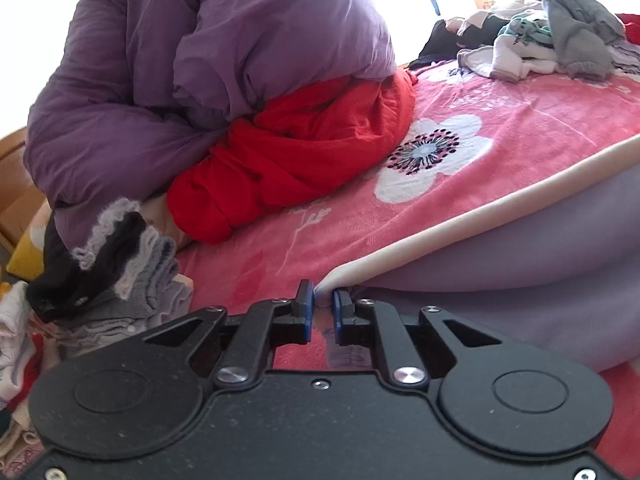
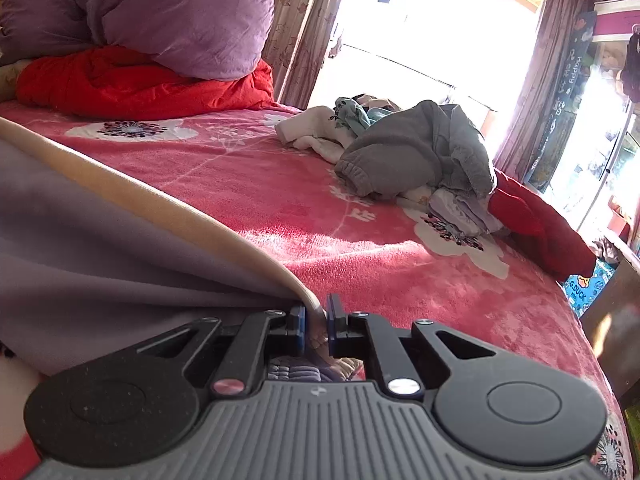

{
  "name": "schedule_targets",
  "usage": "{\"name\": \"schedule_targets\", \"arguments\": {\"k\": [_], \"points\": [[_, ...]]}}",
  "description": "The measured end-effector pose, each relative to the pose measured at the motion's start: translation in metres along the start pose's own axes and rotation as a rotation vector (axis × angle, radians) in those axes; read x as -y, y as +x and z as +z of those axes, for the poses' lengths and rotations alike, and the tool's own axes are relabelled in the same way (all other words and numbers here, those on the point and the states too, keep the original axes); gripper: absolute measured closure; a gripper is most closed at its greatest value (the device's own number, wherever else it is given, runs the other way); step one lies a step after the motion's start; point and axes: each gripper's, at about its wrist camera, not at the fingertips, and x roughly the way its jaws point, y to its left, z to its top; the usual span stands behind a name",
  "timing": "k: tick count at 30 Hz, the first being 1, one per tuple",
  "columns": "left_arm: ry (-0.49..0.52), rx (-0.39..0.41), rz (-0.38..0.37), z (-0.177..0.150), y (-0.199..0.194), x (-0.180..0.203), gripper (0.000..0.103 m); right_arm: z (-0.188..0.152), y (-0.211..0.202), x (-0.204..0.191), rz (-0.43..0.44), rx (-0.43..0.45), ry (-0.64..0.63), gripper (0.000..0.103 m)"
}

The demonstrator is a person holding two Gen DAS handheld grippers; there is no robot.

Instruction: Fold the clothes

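A lavender garment (image 1: pixel 520 256) with a cream folded edge (image 1: pixel 480 216) is stretched low over the pink floral bed (image 1: pixel 500 112). My left gripper (image 1: pixel 323 300) is shut on its left corner. My right gripper (image 2: pixel 316 316) is shut on its right corner, and the garment (image 2: pixel 100 240) runs off to the left with the cream edge (image 2: pixel 168 204) on top. A pile of unfolded clothes (image 2: pixel 420 152), grey, white and red, lies further along the bed; it also shows in the left wrist view (image 1: pixel 560 40).
A purple duvet (image 1: pixel 192 60) sits on a red quilt (image 1: pixel 304 152) at the head of the bed. A stack of folded clothes (image 1: pixel 120 272) lies at the left. A bright window with curtains (image 2: pixel 532 80) is beyond the bed. The bed edge (image 2: pixel 592 340) drops at the right.
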Motion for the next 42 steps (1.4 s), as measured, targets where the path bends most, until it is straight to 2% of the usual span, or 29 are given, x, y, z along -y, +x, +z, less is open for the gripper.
{"name": "schedule_targets", "arguments": {"k": [7,16,18,20,21,23,25,26,28,30,31,33,36,37,38,40,42], "points": [[-0.007,-0.05,-0.038,0.009,0.034,0.004,0.094,0.005,0.022,-0.003,-0.017,-0.036,0.012,0.091],[-0.021,-0.071,-0.053,0.013,0.058,0.008,0.093,0.005,0.04,-0.007,-0.027,-0.064,0.01,0.091],[-0.057,-0.061,-0.053,0.013,0.06,0.005,0.087,0.006,0.042,-0.01,-0.033,-0.069,0.005,0.09],[-0.167,-0.007,-0.023,0.012,0.057,-0.008,0.057,0.006,0.044,-0.011,-0.046,-0.069,0.016,0.087],[-0.244,0.01,0.012,0.012,0.055,-0.019,0.055,0.006,0.045,-0.011,-0.053,-0.06,0.031,0.083],[-0.379,0.023,0.019,0.006,0.05,-0.041,0.056,0.004,0.047,-0.009,-0.056,-0.059,0.065,0.078],[-0.499,0.02,0.019,-0.001,0.045,-0.06,0.056,0.004,0.045,-0.004,-0.061,-0.057,0.112,0.064],[-0.552,0.004,0.002,-0.006,0.044,-0.067,0.056,0.004,0.044,0.0,-0.057,-0.055,0.138,0.062],[-0.7,-0.031,-0.092,-0.021,0.042,-0.081,0.056,0.003,0.042,0.004,-0.047,-0.058,0.168,0.056],[-0.835,-0.07,-0.206,-0.036,0.043,-0.088,0.056,0.001,0.042,0.005,-0.023,-0.064,0.181,0.056],[-0.865,-0.085,-0.237,-0.041,0.046,-0.087,0.056,0.0,0.042,0.007,-0.01,-0.066,0.198,0.056],[-0.897,-0.114,-0.269,-0.046,0.051,-0.084,0.056,-0.004,0.043,0.011,0.02,-0.067,0.247,0.056],[-0.936,-0.113,-0.307,-0.047,0.058,-0.075,0.059,-0.007,0.045,0.017,0.044,-0.07,0.288,0.059],[-0.931,-0.109,-0.307,-0.045,0.059,-0.071,0.074,-0.008,0.046,0.016,0.039,-0.071,0.276,0.06],[-0.899,-0.102,-0.301,-0.041,0.059,-0.066,0.084,-0.009,0.047,0.014,0.03,-0.073,0.256,0.061],[-0.839,-0.067,-0.283,-0.029,0.049,-0.058,0.085,-0.011,0.049,0.011,0.008,-0.074,0.236,0.064],[-0.85,-0.049,-0.292,-0.019,0.035,-0.061,0.085,-0.012,0.049,0.016,0.004,-0.068,0.294,0.065]]}}
